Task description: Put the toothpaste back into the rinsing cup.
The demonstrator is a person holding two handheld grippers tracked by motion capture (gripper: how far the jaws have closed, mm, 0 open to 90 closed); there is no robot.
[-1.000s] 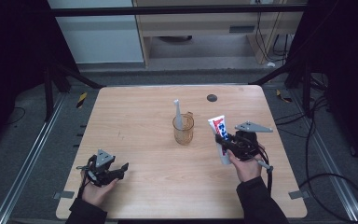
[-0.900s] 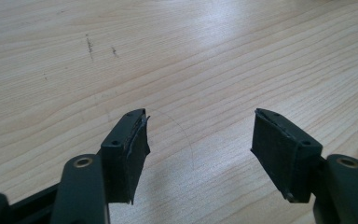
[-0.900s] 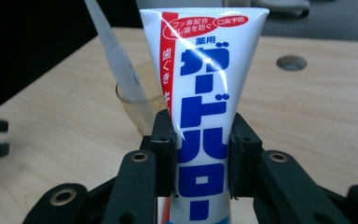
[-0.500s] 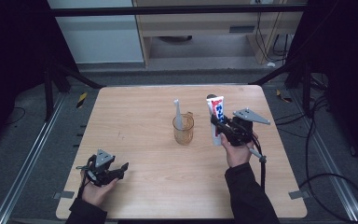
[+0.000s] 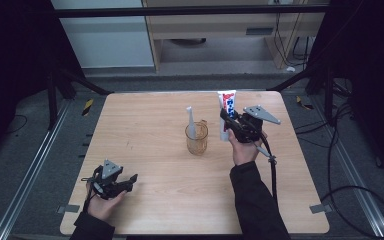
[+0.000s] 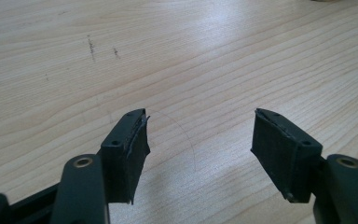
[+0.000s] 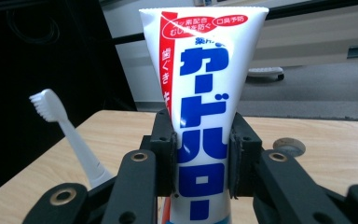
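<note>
The toothpaste tube (image 7: 200,116) is standing straight up between the two black jaws of the right gripper (image 7: 200,161), and the jaws are pressing on its sides, so the tube is being held tight. It is white with big blue letters and a red stripe, and its flat sealed end is pointing up. In the high view the toothpaste tube (image 5: 226,107) is hanging in the air above the far right part of the wooden table (image 5: 150,130), just to the right of the glass cup (image 5: 196,138). The right gripper (image 5: 228,121) is gripping the tube low down, and the person's right hand (image 5: 245,147) is holding the gripper from behind. A white toothbrush (image 5: 191,121) is standing in the glass cup with its head up and leaning a little. In the right gripper view the toothbrush (image 7: 63,126) is showing to the left of the tube, with its bristles at the top. The left gripper (image 5: 114,181) is sitting low at the near left corner of the table, in the person's left hand (image 5: 101,202), well apart from the cup. In the left gripper view the left gripper (image 6: 198,140) is holding its jaws wide apart, with bare wood between them.
</note>
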